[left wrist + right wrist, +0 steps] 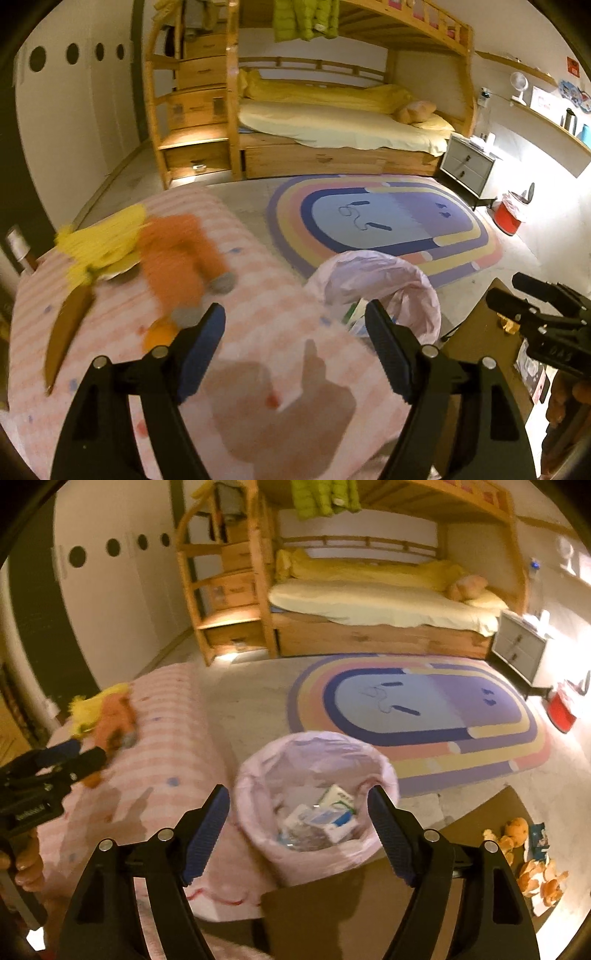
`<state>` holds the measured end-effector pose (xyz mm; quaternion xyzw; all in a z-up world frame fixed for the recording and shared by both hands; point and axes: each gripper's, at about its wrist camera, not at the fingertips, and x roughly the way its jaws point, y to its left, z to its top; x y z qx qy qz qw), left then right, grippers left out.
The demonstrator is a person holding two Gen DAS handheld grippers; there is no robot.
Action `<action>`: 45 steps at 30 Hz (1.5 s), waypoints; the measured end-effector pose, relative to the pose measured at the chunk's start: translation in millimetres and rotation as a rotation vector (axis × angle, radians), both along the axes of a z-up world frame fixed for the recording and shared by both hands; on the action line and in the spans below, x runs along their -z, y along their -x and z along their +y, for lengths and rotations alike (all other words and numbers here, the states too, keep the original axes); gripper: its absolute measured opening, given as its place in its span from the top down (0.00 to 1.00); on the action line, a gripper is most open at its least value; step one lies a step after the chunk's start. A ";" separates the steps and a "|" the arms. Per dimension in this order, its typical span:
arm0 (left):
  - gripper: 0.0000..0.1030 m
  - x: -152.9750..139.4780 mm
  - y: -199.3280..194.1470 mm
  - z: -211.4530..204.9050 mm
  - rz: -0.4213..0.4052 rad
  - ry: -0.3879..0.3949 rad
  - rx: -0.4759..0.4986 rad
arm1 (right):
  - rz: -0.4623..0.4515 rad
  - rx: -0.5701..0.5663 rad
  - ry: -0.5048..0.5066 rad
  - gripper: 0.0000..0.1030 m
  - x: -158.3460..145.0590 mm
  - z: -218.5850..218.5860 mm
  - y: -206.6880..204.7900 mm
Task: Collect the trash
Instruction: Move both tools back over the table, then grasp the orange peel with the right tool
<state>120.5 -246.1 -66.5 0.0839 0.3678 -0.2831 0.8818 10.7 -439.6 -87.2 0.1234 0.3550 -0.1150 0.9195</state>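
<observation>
2 grippers hang over a child's bedroom, jaws parted wide and empty on both: the left gripper above a pink striped bedspread, the right gripper directly above the trash bin. The bin, lined with a pale pink bag, stands on the grey floor just beside the bedspread's edge and a brown desk. White and blue packets lie at its bottom. Orange peel and a small wrapper rest on the desk's right edge, near an orange soft toy. Beyond lie a rainbow rug, a wooden bunk bed and a red bin. On the bedspread, a yellow and an orange plush are smeared by blur. The left view shows only the liner's rim; the bin's contents are hidden there.
</observation>
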 end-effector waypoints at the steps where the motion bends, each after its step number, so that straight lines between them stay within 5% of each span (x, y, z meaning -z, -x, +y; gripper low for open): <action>1: 0.26 -1.3 1.4 6.4 0.000 -0.004 -0.011 | -0.003 -0.015 0.000 0.26 -2.4 6.1 1.5; 13: 0.26 0.0 7.7 105.2 0.027 -0.025 -0.201 | -0.017 -0.228 0.034 0.26 -22.0 102.6 -23.0; 22: 0.26 5.5 -6.0 156.8 0.045 -0.023 -0.312 | -0.012 -0.357 0.071 0.37 -25.1 153.4 -55.2; 36: 0.26 28.2 -37.4 209.7 0.074 -0.034 -0.441 | 0.098 -0.483 0.151 0.43 6.7 213.8 -122.0; 45: 0.26 46.9 -50.2 237.8 0.111 -0.033 -0.482 | 0.172 -0.448 0.176 0.48 32.4 230.4 -157.0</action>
